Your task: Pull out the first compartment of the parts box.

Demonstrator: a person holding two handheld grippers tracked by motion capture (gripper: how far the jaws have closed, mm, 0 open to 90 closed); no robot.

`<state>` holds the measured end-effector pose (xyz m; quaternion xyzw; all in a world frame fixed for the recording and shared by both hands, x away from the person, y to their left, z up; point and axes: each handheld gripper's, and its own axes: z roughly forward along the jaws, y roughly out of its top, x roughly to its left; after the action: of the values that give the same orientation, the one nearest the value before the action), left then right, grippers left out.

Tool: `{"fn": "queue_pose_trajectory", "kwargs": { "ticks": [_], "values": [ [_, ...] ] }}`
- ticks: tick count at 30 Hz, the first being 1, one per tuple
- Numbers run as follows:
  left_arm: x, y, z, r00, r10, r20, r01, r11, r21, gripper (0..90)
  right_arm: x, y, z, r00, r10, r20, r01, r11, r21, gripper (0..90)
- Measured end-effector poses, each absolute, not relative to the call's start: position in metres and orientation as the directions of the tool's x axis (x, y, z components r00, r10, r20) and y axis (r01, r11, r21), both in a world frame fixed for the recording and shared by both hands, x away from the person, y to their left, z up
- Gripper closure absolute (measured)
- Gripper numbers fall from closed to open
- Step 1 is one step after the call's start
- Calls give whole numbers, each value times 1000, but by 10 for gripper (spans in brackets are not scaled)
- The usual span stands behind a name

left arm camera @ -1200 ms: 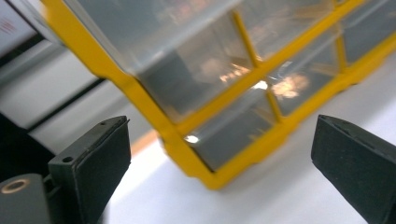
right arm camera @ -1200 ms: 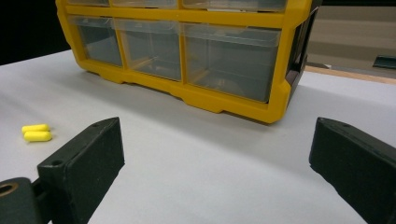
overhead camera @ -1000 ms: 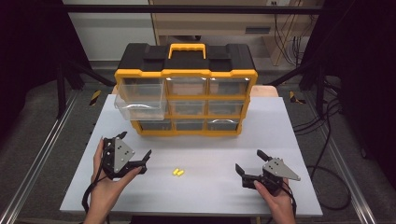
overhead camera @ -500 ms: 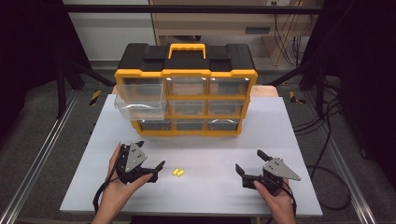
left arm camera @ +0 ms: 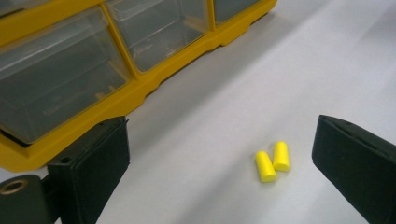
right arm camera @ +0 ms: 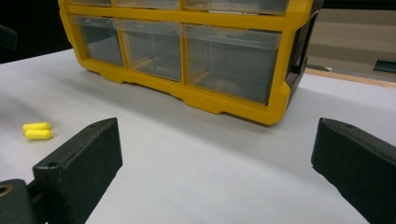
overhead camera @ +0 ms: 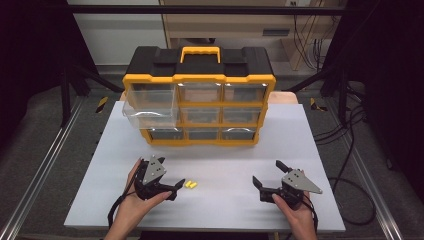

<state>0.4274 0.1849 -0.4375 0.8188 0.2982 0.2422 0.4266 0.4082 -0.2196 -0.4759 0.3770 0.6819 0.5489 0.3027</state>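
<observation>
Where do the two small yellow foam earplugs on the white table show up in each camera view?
High view: the two small yellow foam earplugs lie low and left of centre, just beyond the open left gripper.
Left gripper view: earplugs lower right of centre, between the spread jaws.
Right gripper view: earplugs at the far left edge, mid-height.
Shared landmark: the yellow and black drawer organiser with clear plastic drawers behind them.

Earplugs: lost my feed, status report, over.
Left gripper open, at the earplugs. Right gripper open, idle. Earplugs side by side on table. Nothing in the way.
</observation>
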Motion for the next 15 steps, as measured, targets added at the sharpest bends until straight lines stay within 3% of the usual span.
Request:
{"fn": "queue_pose_trajectory", "kwargs": {
  "ticks": [15],
  "values": [
    [428,174,-451,729,674,122,302,-475,826,45,407,-220,-475,-535,845,-6,174,117,978,22]
  ]
}}
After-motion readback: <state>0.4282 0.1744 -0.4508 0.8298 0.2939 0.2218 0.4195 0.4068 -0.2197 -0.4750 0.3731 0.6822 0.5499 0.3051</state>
